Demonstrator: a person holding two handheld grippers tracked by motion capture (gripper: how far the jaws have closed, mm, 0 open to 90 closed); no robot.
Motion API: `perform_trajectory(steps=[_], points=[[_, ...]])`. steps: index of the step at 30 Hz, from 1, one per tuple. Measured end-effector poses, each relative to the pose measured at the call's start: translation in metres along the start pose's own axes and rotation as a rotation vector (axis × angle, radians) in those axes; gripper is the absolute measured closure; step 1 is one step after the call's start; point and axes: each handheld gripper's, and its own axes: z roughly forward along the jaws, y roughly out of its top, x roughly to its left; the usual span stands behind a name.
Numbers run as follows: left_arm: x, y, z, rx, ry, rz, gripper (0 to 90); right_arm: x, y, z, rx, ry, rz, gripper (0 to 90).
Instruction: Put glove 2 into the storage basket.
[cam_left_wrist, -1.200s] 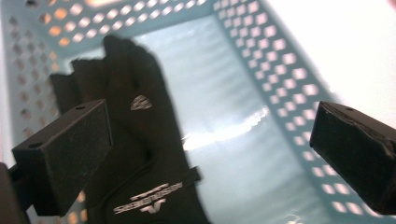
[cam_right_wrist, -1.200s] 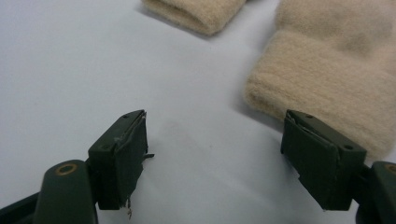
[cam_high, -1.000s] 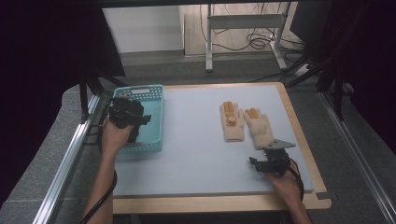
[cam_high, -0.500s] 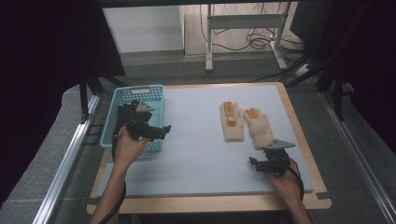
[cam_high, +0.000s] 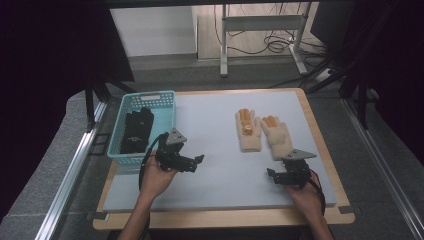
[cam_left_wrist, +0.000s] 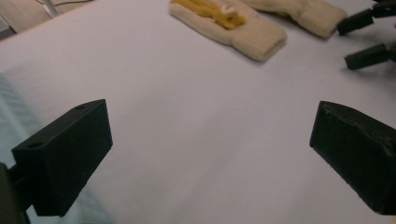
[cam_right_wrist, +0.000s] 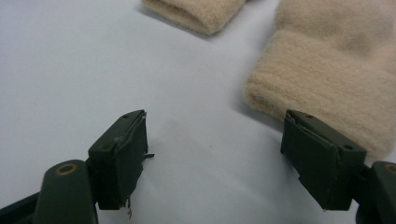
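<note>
Two cream knit gloves lie side by side on the pale blue mat (cam_high: 215, 145): the left glove (cam_high: 248, 131) has orange-yellow fingers, and the right glove (cam_high: 277, 136) lies next to it. My left gripper (cam_high: 197, 162) hovers open over the mat just right of the teal basket (cam_high: 149, 96), holding nothing. Its own view has the jaws wide apart (cam_left_wrist: 210, 154), with the left glove (cam_left_wrist: 233, 25) far ahead. My right gripper (cam_high: 272, 175) rests open just below the right glove. In its own view (cam_right_wrist: 215, 149) that glove's cuff (cam_right_wrist: 327, 88) lies just beyond the right jaw.
A pair of black gloves (cam_high: 135, 131) lies inside the basket at the mat's left edge. The wooden table edge (cam_high: 225, 217) frames the mat. Metal rails and dark stands flank the table. A metal table frame and cables (cam_high: 272, 45) stand beyond the far edge.
My left gripper has come out from over the basket and swung right over the mat, leaving the black gloves showing in the basket. The right gripper has stayed put.
</note>
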Motion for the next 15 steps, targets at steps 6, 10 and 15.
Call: perform_trajectory(steps=[6, 10, 15], points=[[-0.019, -0.021, 0.013, 0.000, -0.024, 0.016, 0.0, 0.000, 0.000, 0.000, 0.000, -0.001, -0.001, 22.4], [-0.021, -0.039, 0.026, 0.033, -0.036, 0.002, 0.0, 0.000, 0.000, 0.000, 0.001, 0.000, 0.000, 22.4], [-0.018, -0.061, 0.037, 0.073, -0.008, -0.013, 0.0, 0.000, 0.000, 0.000, 0.000, 0.001, 0.001, 22.4]])
